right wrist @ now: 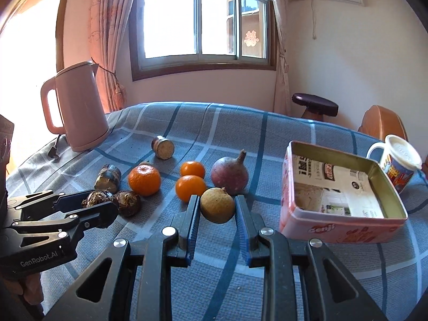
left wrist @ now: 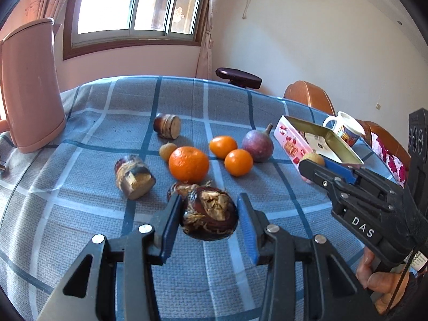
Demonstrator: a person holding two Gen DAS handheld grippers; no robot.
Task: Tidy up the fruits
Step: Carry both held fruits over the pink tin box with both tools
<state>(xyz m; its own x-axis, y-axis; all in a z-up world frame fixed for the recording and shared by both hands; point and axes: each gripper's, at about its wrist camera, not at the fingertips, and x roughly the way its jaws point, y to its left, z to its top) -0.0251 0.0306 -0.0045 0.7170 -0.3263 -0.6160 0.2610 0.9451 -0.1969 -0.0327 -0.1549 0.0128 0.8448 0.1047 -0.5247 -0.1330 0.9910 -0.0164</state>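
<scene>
My left gripper (left wrist: 208, 200) is shut on a dark brown water chestnut (left wrist: 210, 215), held just above the checked cloth. From the right wrist view, this gripper (right wrist: 101, 203) sits at the left with the chestnut (right wrist: 97, 198) in it. My right gripper (right wrist: 216, 199) is shut on a tan longan (right wrist: 218, 204). In the left wrist view it (left wrist: 313, 165) reaches in from the right, near the pink tin (left wrist: 291, 144). Three oranges (right wrist: 144, 179) (right wrist: 192, 169) (right wrist: 190, 187) and a purple passion fruit (right wrist: 229, 178) lie mid-table. A second water chestnut (right wrist: 129, 203) rests beside the left gripper.
The open pink tin (right wrist: 334, 222) stands at the right, lined with printed paper, with a mug (right wrist: 398, 165) behind it. A pink kettle (right wrist: 77, 107) stands at the back left. Two cut brown stalk pieces (right wrist: 163, 147) (right wrist: 108, 178) and a small longan (left wrist: 167, 152) lie on the cloth.
</scene>
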